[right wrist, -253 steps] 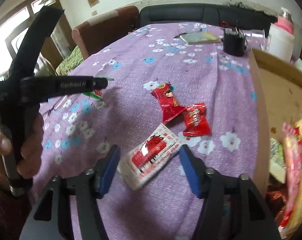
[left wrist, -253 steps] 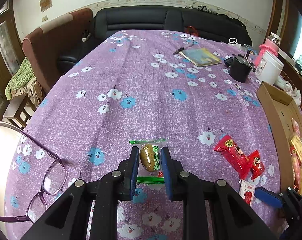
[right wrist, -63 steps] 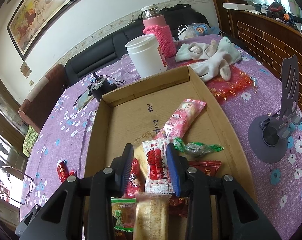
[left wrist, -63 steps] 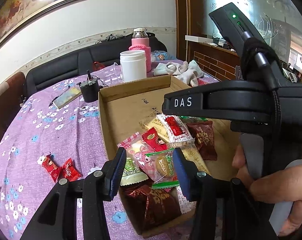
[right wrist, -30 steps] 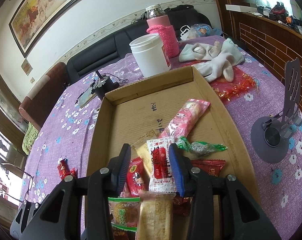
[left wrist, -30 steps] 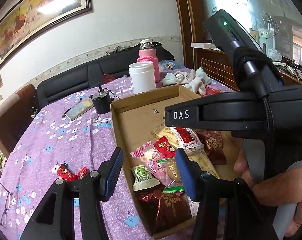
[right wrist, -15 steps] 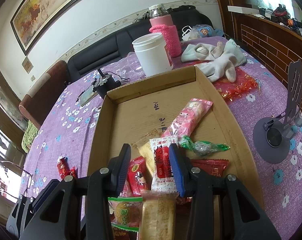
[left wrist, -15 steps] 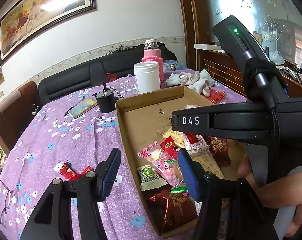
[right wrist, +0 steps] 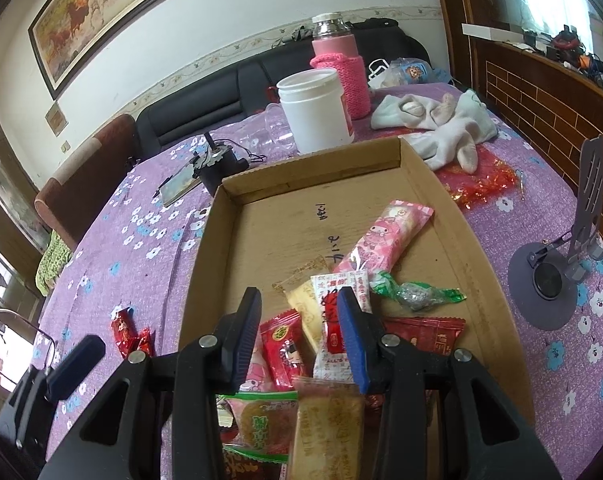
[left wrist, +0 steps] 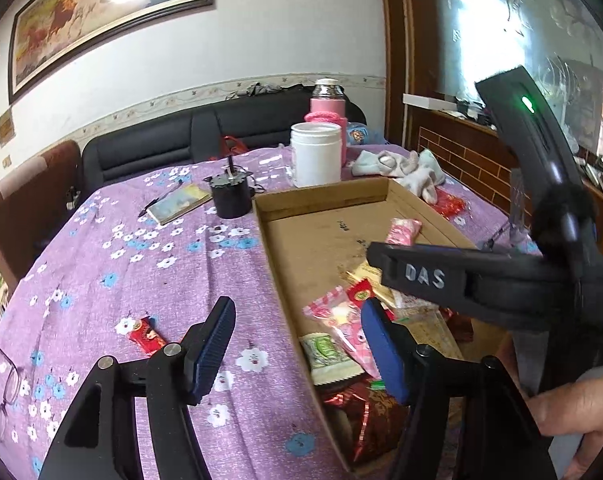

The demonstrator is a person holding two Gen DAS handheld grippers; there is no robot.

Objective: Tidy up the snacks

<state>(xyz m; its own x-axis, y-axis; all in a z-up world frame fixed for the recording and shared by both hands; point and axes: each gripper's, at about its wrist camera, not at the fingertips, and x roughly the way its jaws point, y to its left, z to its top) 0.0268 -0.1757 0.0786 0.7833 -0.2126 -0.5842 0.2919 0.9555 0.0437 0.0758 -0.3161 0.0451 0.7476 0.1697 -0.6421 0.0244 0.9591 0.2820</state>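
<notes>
Snacks (right wrist: 333,280) lying piled in cardboard box (right wrist: 425,184) on purple tablecloth (left wrist: 141,264).
Left gripper (left wrist: 297,344) opening over box's near edge, gripping nothing; right gripper (right wrist: 299,332) hovering part-open over white-and-red packet (right wrist: 333,320), pads not pressing.

The letters "DAS" are on the black arm of the right gripper (left wrist: 429,278), seen from the left camera. The white and red snack packet (right wrist: 343,312) in the cardboard box (right wrist: 477,248) says "ALL'S WELL" near its bottom. Dark handwriting on the box floor is too scribbly to read.
</notes>
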